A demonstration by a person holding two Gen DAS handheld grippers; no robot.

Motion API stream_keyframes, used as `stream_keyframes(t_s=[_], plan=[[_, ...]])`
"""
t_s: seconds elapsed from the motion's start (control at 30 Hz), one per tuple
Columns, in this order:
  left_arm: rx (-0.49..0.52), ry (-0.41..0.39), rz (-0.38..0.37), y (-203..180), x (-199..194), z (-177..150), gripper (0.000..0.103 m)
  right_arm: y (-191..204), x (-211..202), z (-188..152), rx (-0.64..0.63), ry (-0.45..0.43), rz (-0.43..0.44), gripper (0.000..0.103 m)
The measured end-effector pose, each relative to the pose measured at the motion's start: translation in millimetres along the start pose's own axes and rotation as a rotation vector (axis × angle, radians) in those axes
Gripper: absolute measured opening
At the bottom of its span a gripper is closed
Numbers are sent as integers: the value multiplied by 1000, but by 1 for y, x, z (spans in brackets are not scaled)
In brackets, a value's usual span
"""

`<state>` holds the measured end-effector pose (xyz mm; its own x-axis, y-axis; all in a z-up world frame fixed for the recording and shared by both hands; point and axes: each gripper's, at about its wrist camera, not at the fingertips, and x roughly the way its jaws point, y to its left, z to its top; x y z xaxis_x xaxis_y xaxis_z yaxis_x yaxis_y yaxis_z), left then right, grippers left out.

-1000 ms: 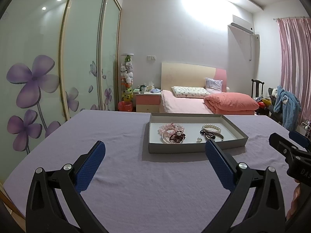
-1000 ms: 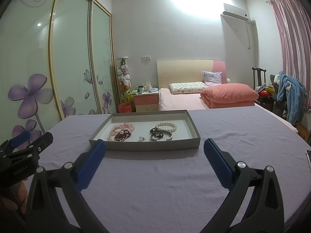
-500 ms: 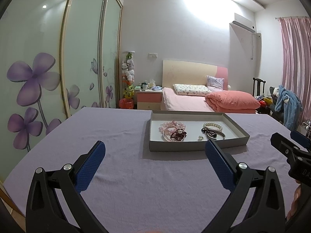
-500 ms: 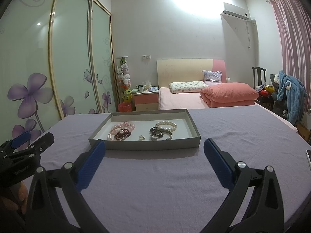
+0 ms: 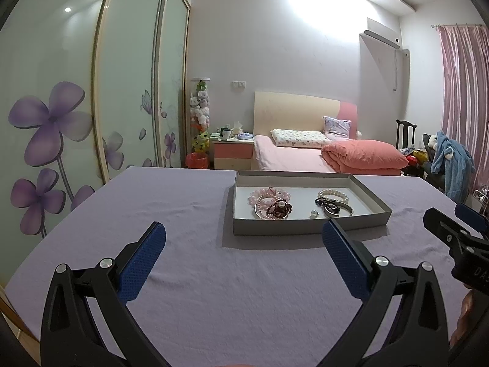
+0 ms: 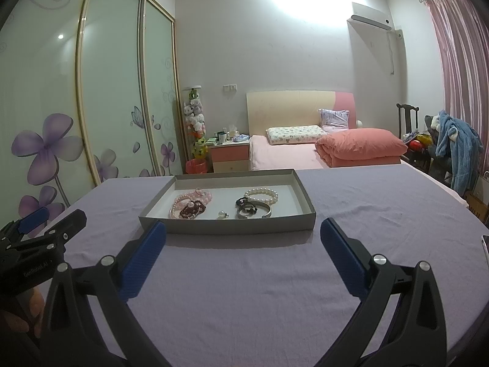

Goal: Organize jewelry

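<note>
Left gripper (image 5: 243, 232): I see it spread wide, nothing held, above bare purple cloth (image 5: 183, 214)
Right gripper (image 6: 243, 232): gaping too, empty, just short of the tray's near wall
Tray (image 6: 226, 227): grey, shallow, mid-table
Jewelry: pink beads (image 6: 191, 203) left, pearl bracelet (image 6: 262, 195) right, all inside
Room: open cloth on every side

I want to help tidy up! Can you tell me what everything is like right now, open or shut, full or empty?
Left hand-held gripper: open, holding nothing.
Right hand-held gripper: open, holding nothing.
Grey tray: no lid, jewelry inside.
Pearl bracelet: lying flat in the tray.
Pink bead bracelets: piled together in the tray.
Wardrobe doors: shut.
</note>
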<state>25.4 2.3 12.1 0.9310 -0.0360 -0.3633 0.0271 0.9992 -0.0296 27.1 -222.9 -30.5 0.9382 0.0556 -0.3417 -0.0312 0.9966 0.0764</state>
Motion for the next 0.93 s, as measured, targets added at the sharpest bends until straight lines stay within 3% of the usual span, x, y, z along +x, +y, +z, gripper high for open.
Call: stream_keyframes(t_s=[0.93], plan=[[5,3,6,-3,1,-1,101,1,3,-6,-1,13,3,99]])
